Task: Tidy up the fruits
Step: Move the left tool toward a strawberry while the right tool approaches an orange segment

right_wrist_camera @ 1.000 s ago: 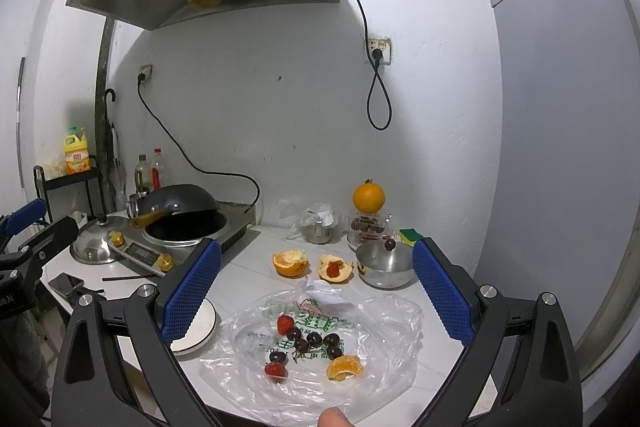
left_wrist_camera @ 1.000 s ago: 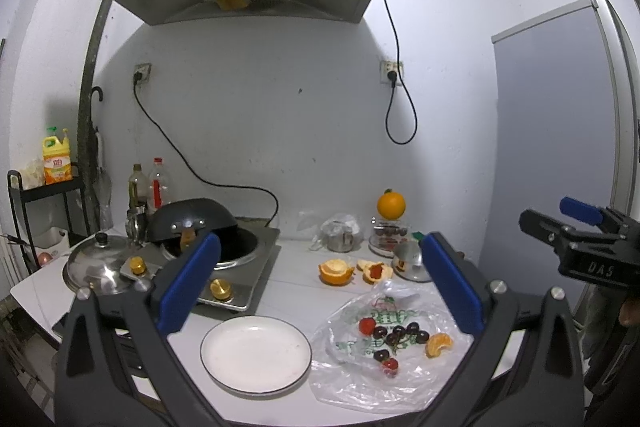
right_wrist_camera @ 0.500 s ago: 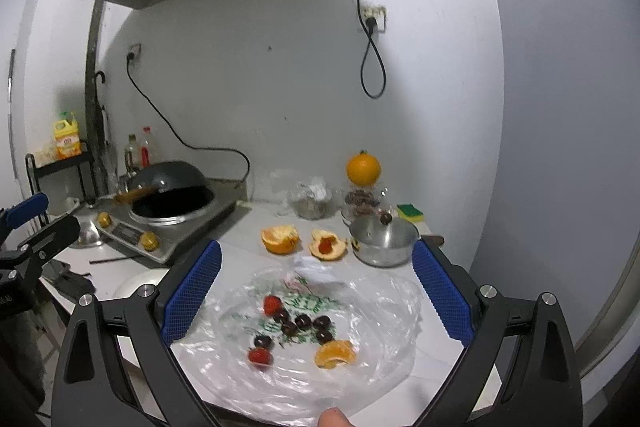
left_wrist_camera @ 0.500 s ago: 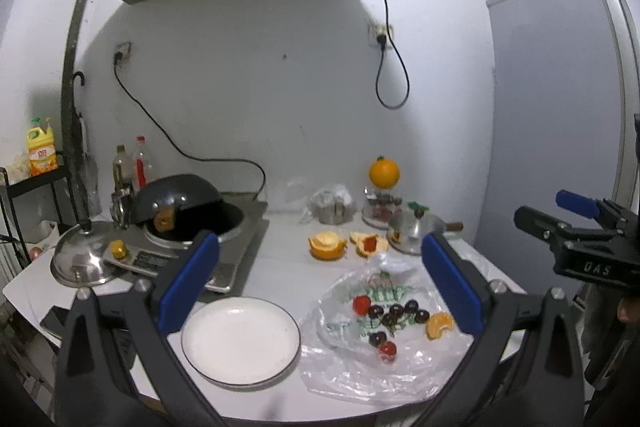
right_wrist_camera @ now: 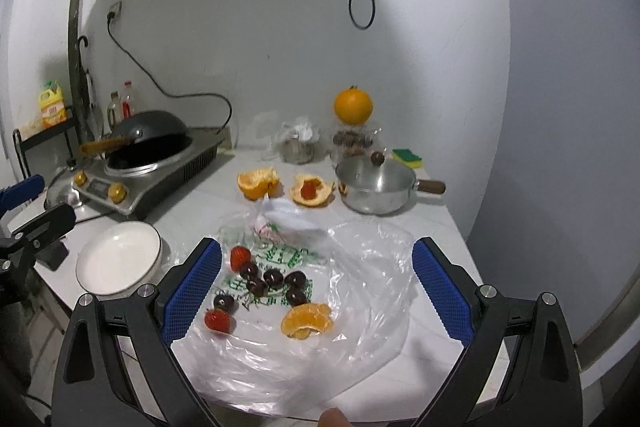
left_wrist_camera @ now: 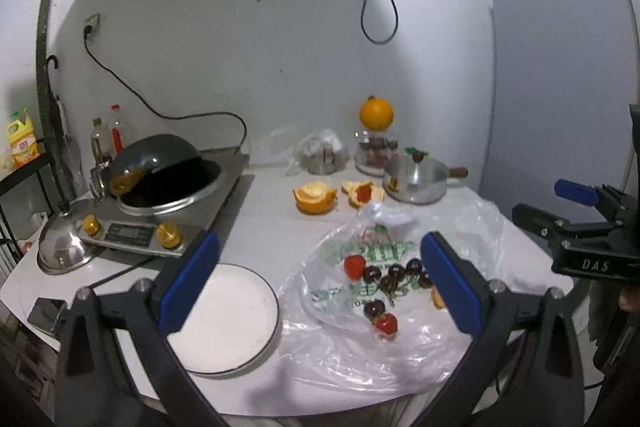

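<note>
Hovering with fingers spread, both grippers, left gripper [left_wrist_camera: 320, 287] and right gripper [right_wrist_camera: 316, 287], are facing the plastic bag [right_wrist_camera: 360, 267] of fruit on the bench [right_wrist_camera: 224, 195]

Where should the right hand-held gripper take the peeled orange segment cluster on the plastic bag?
Probably across the orange segment cluster's short width, descending from above. It lies flat on the plastic bag, clear of the cherries, and the right hand-held gripper is open.

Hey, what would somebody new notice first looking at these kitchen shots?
Probably the fruit scattered on the clear plastic bag at the counter's front: dark cherries, two strawberries and a peeled tangerine. An empty white plate sits to their left, and a whole orange perches on a jar by the wall.
</note>
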`<state>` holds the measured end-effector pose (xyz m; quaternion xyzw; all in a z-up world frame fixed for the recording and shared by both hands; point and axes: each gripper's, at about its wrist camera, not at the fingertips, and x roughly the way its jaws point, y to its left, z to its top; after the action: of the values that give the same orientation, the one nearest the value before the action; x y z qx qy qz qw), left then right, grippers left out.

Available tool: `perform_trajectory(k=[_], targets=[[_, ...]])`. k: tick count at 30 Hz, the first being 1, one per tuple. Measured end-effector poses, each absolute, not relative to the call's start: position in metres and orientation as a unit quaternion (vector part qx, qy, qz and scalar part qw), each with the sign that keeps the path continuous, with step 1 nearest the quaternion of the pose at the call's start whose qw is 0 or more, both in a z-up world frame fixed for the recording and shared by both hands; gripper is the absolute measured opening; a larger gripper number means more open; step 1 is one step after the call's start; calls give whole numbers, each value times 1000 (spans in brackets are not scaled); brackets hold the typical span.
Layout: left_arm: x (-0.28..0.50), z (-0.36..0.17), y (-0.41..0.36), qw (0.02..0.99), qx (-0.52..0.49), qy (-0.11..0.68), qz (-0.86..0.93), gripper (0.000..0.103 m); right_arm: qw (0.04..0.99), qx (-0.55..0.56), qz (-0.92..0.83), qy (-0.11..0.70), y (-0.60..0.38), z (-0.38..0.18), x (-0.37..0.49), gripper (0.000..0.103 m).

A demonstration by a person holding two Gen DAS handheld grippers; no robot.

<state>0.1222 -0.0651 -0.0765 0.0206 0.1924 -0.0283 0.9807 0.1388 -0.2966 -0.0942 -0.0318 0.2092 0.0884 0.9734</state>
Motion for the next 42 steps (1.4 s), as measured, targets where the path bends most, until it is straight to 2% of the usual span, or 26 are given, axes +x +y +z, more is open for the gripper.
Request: perform_trajectory(k=[9,12,17,20,23,27,32,35,37,38,42], targets=[[159,-121,-95,967,43,245,-49,101,960,-25,119,254,-309,-129,168,98],[169,-137,-109,962,59,258,-61,101,956,-23,122,267,-312,-139,174,92],[183,-164,-123,952,69,290,-71,100,949,-24,127,287,-317,-157,185,92],[194,-178,-128,944,70,312,-79,89,947,-23,131,294,-320,-165,189,92],[204,-186,-133,940,76,321,-85,87,945,-22,133,298,-323,-171,194,92],[212,-197,-141,931,87,341,-99,69,943,-15,137,302,-327,-175,201,92],[225,-224,-144,914,91,384,-92,65,939,-18,152,307,-324,-182,210,91],[229,-234,-140,907,79,403,-93,56,936,-15,162,313,-322,-188,215,90],[230,-239,-139,903,79,411,-94,55,933,-13,170,318,-320,-193,219,90],[230,-242,-139,901,79,415,-97,50,931,-13,173,321,-318,-195,220,89],[232,-248,-140,894,78,427,-111,46,924,-17,183,335,-310,-206,228,80]])
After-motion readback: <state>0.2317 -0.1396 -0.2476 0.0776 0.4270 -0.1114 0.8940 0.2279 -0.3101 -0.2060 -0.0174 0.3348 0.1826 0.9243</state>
